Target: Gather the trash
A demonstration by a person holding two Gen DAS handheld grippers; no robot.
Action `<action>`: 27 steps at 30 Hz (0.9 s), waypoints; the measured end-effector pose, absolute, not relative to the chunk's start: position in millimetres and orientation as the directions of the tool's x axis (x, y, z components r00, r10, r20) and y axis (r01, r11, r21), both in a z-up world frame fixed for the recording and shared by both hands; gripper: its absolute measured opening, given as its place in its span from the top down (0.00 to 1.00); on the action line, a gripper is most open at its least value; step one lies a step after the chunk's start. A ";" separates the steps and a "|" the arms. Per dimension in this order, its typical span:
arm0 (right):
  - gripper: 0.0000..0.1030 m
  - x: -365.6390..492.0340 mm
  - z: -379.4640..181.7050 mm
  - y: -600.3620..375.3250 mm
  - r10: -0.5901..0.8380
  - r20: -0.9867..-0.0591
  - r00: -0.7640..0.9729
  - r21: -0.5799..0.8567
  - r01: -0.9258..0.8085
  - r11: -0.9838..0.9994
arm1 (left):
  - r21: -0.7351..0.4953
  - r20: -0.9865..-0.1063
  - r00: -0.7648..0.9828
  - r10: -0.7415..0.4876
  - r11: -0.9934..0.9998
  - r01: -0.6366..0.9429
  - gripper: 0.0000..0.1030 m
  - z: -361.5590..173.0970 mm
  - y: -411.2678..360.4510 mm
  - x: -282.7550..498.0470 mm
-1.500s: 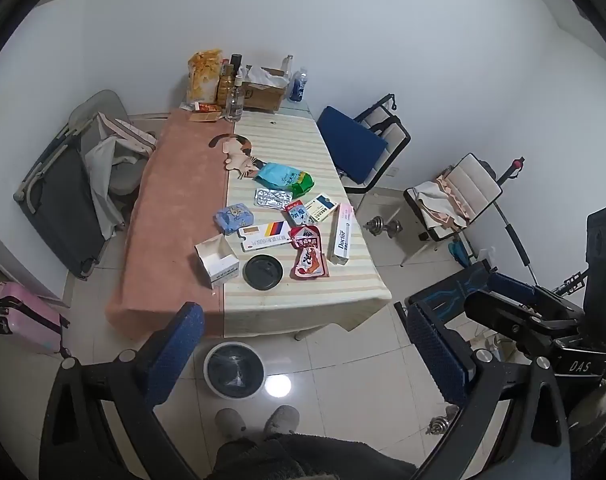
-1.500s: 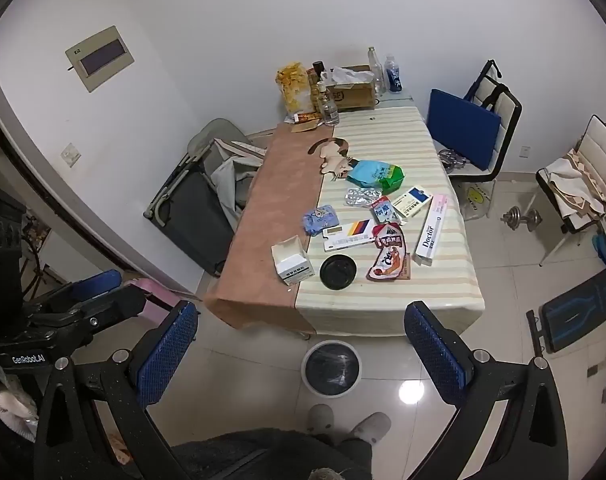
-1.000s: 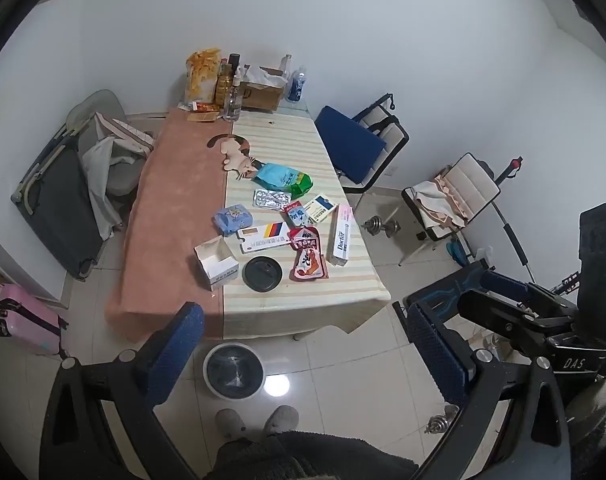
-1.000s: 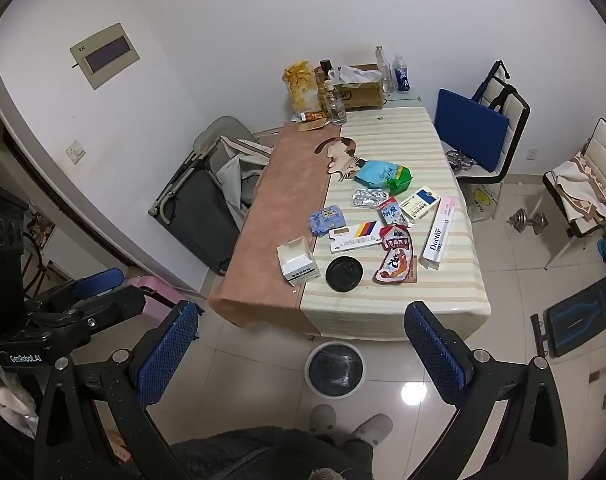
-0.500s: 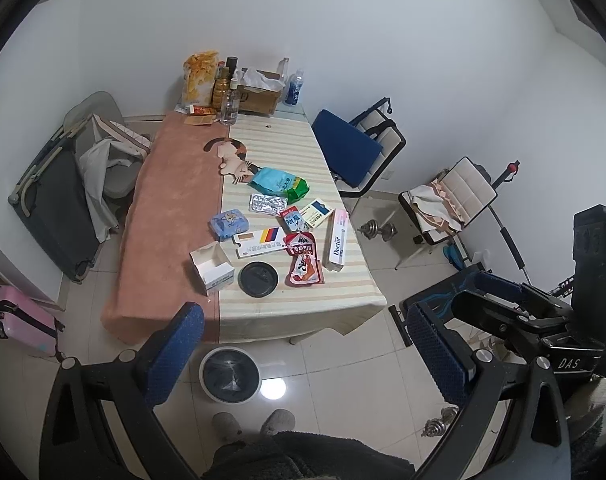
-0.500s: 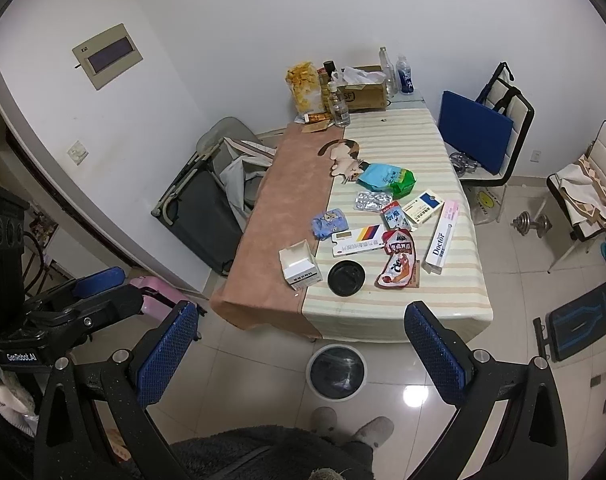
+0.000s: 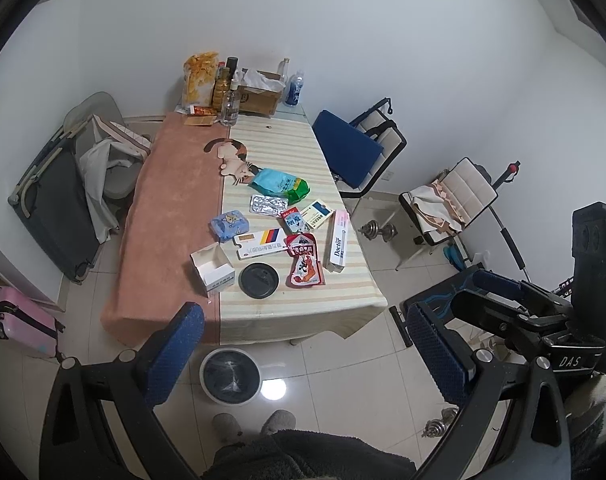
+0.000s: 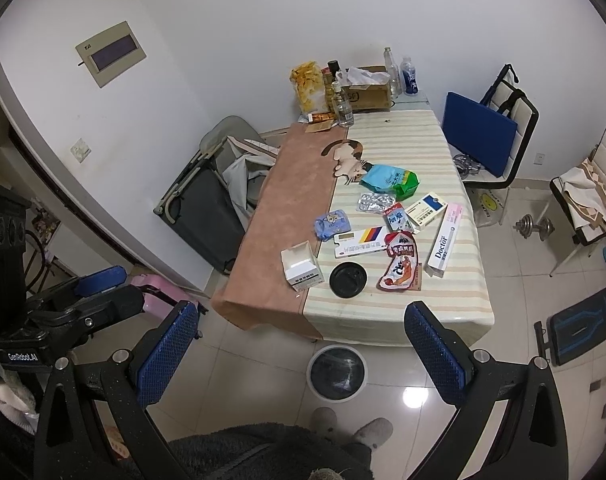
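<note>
Both grippers hang high above the floor, short of the bench (image 7: pixel 175 200). The left gripper (image 7: pixel 303 356) stands wide open, its blue pads far apart, holding and touching nothing. The right gripper (image 8: pixel 303 354) is just as wide and just as empty.

Across the near end of the bench, from the left of the frame to the right, the trash lies spread out: an open white carton (image 7: pixel 213 268), a blue tissue pack (image 7: pixel 229 225) behind it, a black round lid (image 7: pixel 259 281), a flat white box with coloured stripes (image 7: pixel 261 243), a red snack pouch (image 7: pixel 304 266), and a long Doctor toothpaste box (image 7: pixel 337 245) near the right edge. Farther back sit a foil blister sheet (image 7: pixel 268 205) and a blue-green bag (image 7: pixel 281 185). A round trash bin (image 7: pixel 231 376) stands on the tiled floor just below the bench's near edge, in the lower middle of the frame.
</note>
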State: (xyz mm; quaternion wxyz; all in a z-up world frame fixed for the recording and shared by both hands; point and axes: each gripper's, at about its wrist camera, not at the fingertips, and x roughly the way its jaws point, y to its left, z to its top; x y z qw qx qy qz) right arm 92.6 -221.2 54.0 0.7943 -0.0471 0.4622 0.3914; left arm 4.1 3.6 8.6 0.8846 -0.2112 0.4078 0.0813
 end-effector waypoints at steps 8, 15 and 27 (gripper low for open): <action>0.00 90.5 54.0 -221.2 0.583 -0.767 0.267 0.284 -0.674 0.682 | -0.306 -0.753 0.657 -0.027 0.899 -0.313 0.00 9.8 4.1 7.4; 0.00 90.0 54.5 -219.6 0.586 -0.766 0.266 0.281 -0.680 0.677 | -0.305 -0.755 0.655 -0.026 0.899 -0.315 0.00 10.5 3.4 9.8; 0.00 90.4 55.4 -218.0 0.584 -0.766 0.268 0.282 -0.677 0.680 | -0.308 -0.754 0.656 -0.028 0.897 -0.316 0.00 10.4 3.4 10.5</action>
